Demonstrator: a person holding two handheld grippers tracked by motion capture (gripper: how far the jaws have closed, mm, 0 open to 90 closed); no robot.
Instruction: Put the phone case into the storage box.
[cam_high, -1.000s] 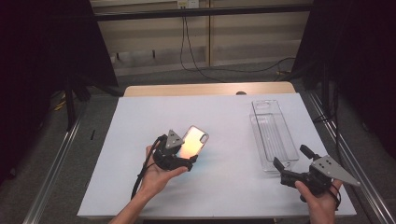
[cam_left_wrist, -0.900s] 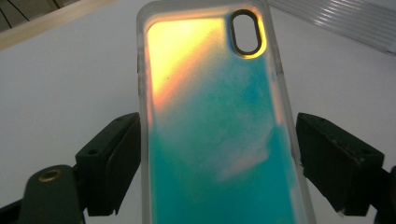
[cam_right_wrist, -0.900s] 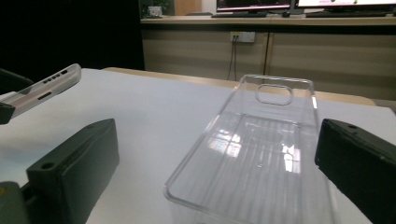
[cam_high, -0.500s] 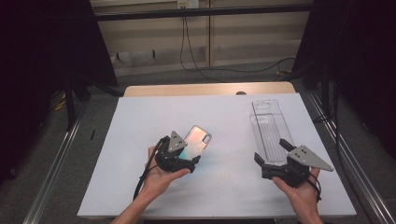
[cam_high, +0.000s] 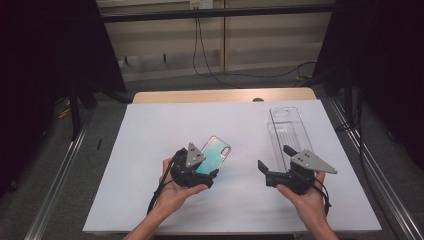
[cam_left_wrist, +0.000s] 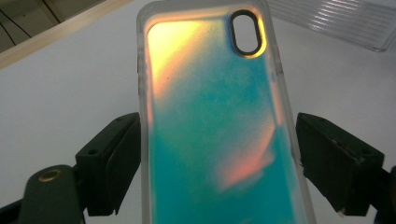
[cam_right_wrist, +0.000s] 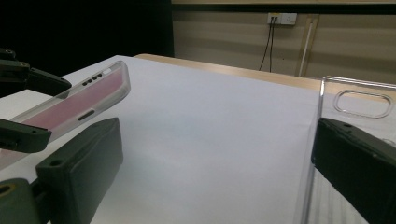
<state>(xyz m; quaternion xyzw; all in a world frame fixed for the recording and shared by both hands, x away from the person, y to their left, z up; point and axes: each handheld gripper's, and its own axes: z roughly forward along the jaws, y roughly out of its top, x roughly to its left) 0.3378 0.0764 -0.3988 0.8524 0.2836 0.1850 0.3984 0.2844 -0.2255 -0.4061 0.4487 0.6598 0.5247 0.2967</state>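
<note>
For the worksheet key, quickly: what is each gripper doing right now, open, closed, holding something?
Left gripper: holding the iridescent phone case, lifted at a tilt above the table.
Right gripper: open, empty, beside the clear plastic tray.

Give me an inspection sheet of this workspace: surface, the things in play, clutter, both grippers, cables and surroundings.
Surface: white sheet on a wooden table.
Things: iridescent teal-and-orange phone case, far end raised off the sheet; clear plastic tray flat at the right.
Clutter: nothing seen.
Left gripper: jaws either side of the phone case; grip cannot be told.
Right gripper: open, empty, beside the tray's near end.
Cables: black leads hang down the back wall.
Surroundings: dark curtains, grey floor.
</note>
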